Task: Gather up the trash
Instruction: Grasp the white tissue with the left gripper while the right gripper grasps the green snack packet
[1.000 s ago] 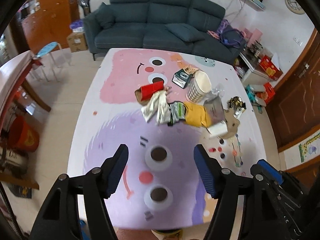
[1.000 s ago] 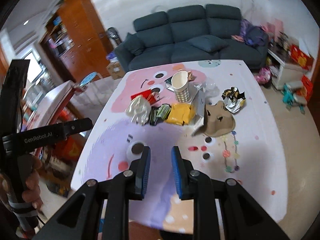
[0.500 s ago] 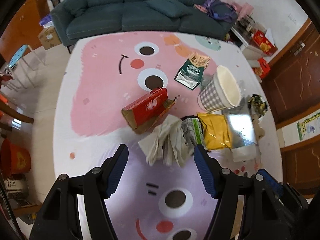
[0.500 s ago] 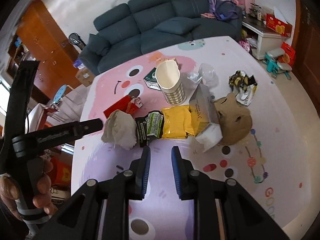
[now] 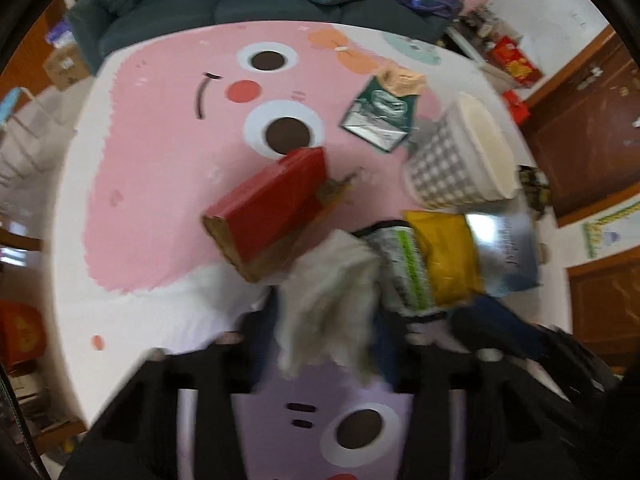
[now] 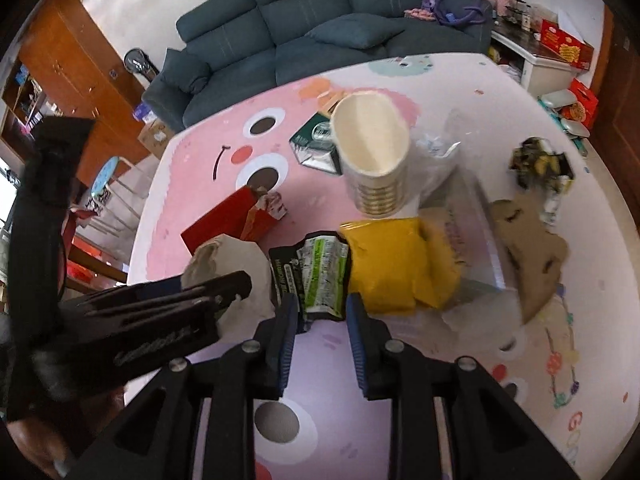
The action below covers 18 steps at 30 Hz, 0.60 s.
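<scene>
Cartoon mat [image 5: 152,184], crumpled tissue [image 5: 328,304] lengthwise between left gripper [image 5: 324,344]

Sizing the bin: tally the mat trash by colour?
Red: 1, box
Yellow: 1, pouch
Green: 2, dark packet, striped wrapper
Beige/brown: 2, tissue wad, brown paper
Silver: 1, bag
Black-gold: 1, foil
Total: 8

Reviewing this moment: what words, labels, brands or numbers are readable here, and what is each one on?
Nothing here reads with certainty.
Raised lettering on the left gripper: blurred, not legible.
Print on the green and black wrapper: too small to read.
Print on the dark green packet: blurred.
Text on the silver box: blurred.
Coloured letters on the mat near its edge: distorted, unreadable.
</scene>
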Motion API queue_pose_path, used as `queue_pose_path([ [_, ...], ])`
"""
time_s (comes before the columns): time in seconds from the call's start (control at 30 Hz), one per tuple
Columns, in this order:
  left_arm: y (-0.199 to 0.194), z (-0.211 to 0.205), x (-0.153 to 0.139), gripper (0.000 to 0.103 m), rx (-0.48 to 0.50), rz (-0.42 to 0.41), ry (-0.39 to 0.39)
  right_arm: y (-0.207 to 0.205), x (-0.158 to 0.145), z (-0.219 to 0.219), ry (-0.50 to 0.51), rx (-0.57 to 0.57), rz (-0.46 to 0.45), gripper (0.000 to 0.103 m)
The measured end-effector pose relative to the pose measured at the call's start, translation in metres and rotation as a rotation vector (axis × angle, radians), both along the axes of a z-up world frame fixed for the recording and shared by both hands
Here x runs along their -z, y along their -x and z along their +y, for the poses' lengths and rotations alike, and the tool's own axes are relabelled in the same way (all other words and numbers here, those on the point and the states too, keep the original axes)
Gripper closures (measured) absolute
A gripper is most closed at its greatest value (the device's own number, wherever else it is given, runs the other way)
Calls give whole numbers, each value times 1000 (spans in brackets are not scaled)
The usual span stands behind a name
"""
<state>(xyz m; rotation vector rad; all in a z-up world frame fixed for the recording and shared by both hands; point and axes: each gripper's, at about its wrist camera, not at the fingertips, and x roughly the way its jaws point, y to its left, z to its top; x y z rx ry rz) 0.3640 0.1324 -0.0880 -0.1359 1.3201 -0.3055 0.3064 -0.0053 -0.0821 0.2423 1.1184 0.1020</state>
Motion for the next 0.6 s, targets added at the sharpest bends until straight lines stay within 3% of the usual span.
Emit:
queue_pose_path([
  [0.2, 10, 20, -3, 88, 10, 1, 30, -15, 17, 17, 38, -21, 23, 77],
  [0.53, 26, 52, -1, 88, -32, 28, 69, -23, 39, 30, 113, -48, 35, 78],
  [0.6, 28, 53, -3, 88, -33, 27, 75, -21, 38, 32, 105, -61, 25, 84],
])
